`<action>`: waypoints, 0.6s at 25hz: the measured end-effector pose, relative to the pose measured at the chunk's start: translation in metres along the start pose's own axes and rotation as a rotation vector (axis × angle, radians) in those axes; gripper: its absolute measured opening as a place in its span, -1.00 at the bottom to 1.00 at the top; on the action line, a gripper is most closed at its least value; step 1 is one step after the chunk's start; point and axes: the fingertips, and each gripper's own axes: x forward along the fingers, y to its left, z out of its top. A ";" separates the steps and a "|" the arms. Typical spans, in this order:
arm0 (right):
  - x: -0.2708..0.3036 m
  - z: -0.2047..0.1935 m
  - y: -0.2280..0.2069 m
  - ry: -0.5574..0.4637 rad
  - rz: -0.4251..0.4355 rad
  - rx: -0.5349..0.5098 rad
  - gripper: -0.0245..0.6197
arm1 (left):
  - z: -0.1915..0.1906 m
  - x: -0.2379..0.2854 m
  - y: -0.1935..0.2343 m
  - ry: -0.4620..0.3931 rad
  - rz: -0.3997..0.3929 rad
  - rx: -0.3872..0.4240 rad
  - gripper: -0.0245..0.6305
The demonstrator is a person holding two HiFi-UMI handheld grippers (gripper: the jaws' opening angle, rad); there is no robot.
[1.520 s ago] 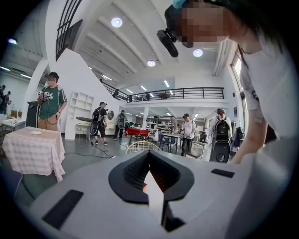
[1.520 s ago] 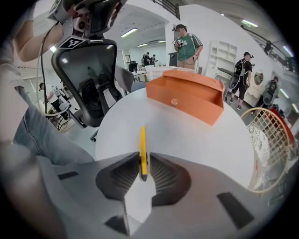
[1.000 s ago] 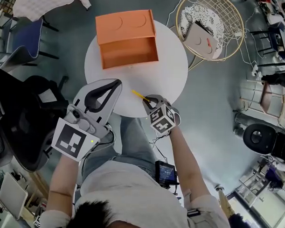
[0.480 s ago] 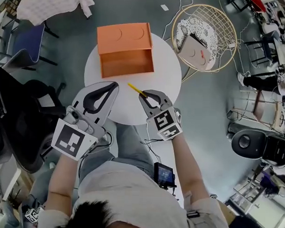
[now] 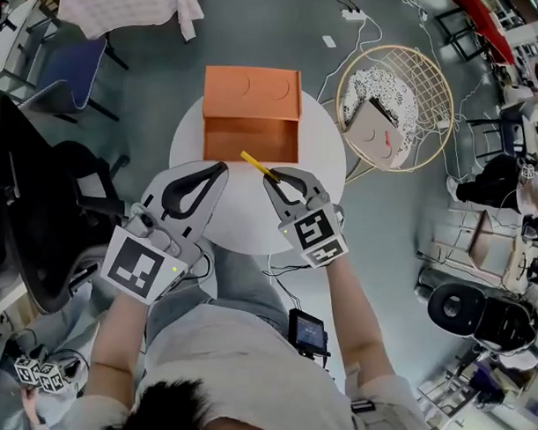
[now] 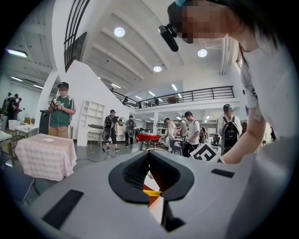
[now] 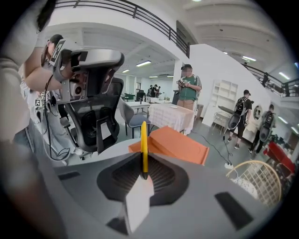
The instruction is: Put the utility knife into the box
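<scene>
An orange box (image 5: 251,112) stands open at the far side of the round white table (image 5: 251,220), its lid folded back. My right gripper (image 5: 273,176) is shut on a slim yellow utility knife (image 5: 257,165), whose free end points at the box's front wall. In the right gripper view the knife (image 7: 144,144) stands up between the jaws of the right gripper (image 7: 143,158), with the box (image 7: 174,144) just behind it. My left gripper (image 5: 221,168) hovers over the table's left side, shut and holding nothing. Through the left gripper (image 6: 148,155) I glimpse the knife (image 6: 152,192).
A round wire chair (image 5: 395,77) with a cushion stands right of the table. A black office chair (image 5: 36,202) is at the left, and a checked cloth (image 5: 127,4) at the top left. Several people (image 6: 60,112) stand in the hall behind.
My right gripper has lifted the knife off the table and carried it up toward the box's front edge. The left gripper has stayed shut in about the same place.
</scene>
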 end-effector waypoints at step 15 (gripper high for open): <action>0.067 0.002 -0.038 0.065 0.171 -0.138 -0.75 | 0.000 -0.002 0.045 0.006 0.232 -0.036 -0.90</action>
